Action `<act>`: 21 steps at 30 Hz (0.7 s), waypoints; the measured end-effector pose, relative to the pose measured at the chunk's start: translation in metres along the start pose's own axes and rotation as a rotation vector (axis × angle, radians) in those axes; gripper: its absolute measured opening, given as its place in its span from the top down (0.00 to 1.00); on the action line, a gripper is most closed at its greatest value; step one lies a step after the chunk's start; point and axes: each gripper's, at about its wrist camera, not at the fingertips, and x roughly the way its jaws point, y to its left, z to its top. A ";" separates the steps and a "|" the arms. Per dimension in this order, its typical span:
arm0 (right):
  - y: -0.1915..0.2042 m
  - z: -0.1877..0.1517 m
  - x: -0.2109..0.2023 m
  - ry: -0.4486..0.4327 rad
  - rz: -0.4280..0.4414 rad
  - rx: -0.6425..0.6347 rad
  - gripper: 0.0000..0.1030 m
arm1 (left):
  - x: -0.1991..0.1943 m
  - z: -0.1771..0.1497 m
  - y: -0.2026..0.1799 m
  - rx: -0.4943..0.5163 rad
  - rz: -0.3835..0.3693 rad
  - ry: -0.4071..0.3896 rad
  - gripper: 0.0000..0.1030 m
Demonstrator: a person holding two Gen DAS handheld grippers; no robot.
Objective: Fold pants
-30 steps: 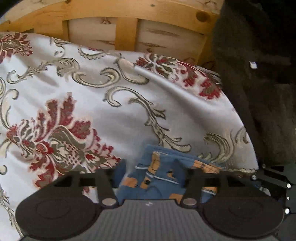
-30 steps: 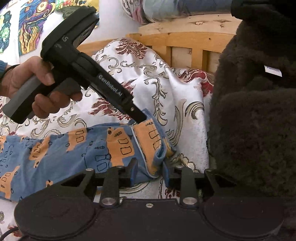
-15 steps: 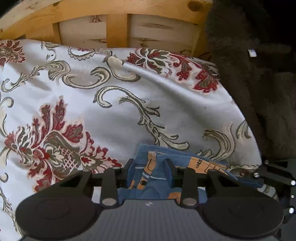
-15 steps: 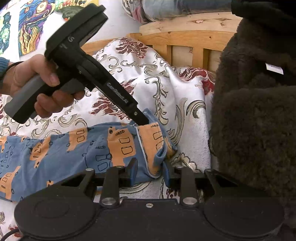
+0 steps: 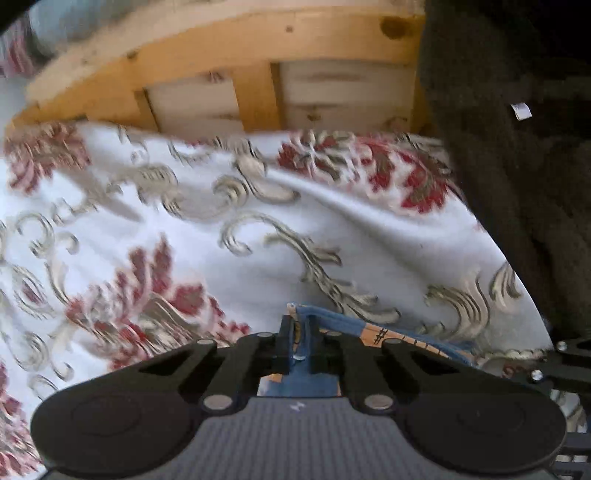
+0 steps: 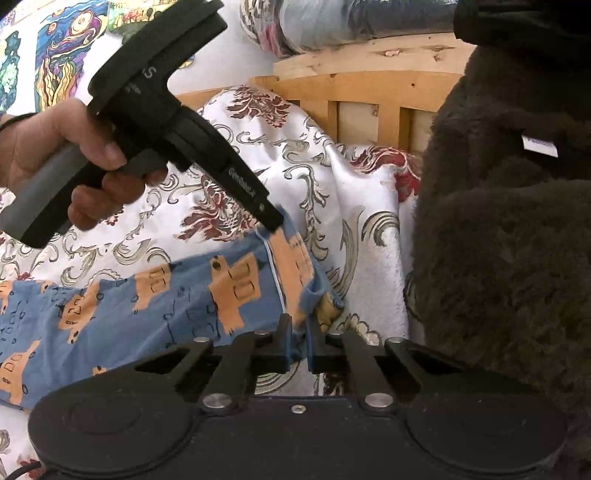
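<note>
The pants (image 6: 155, 302) are blue with orange bus prints and lie on a white bedspread with red flowers; the waist end is at the right. My left gripper (image 5: 298, 338) is shut on the far corner of the waistband (image 5: 306, 321); it also shows in the right wrist view (image 6: 271, 221), held by a hand. My right gripper (image 6: 298, 341) is shut on the near corner of the waistband (image 6: 314, 295). The pant legs run off the left edge of the right wrist view.
A dark brown fluffy blanket (image 6: 498, 240) is piled at the right, close to both grippers. A wooden headboard (image 5: 240, 66) stands behind the bedspread (image 5: 184, 221). Folded bedding (image 6: 351, 22) lies on top of the headboard.
Both grippers have closed on the waistband corners. The left gripper has lifted and its view is blurred with motion; the waist end has risen a little.
</note>
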 end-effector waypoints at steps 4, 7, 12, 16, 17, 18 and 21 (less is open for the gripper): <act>0.000 -0.001 0.002 0.015 -0.018 -0.011 0.93 | 0.014 -0.001 -0.010 0.054 0.021 0.021 0.93; 0.001 0.001 -0.007 -0.040 -0.011 -0.014 0.86 | 0.015 -0.002 -0.010 0.035 0.021 -0.006 0.88; 0.000 0.007 -0.005 -0.075 -0.020 -0.030 0.83 | -0.012 -0.018 0.002 -0.047 0.003 -0.085 0.49; -0.001 0.012 0.005 -0.058 -0.047 -0.066 0.83 | -0.040 -0.054 0.023 -0.215 0.001 -0.117 0.50; -0.001 0.012 0.008 -0.057 -0.050 -0.070 0.84 | -0.045 -0.068 0.026 -0.259 -0.006 -0.115 0.50; 0.000 0.012 0.008 -0.059 -0.051 -0.080 0.84 | -0.050 -0.084 0.027 -0.295 -0.013 -0.106 0.51; 0.002 0.012 0.009 -0.057 -0.070 -0.114 0.93 | -0.063 -0.128 0.015 -0.348 -0.017 -0.071 0.53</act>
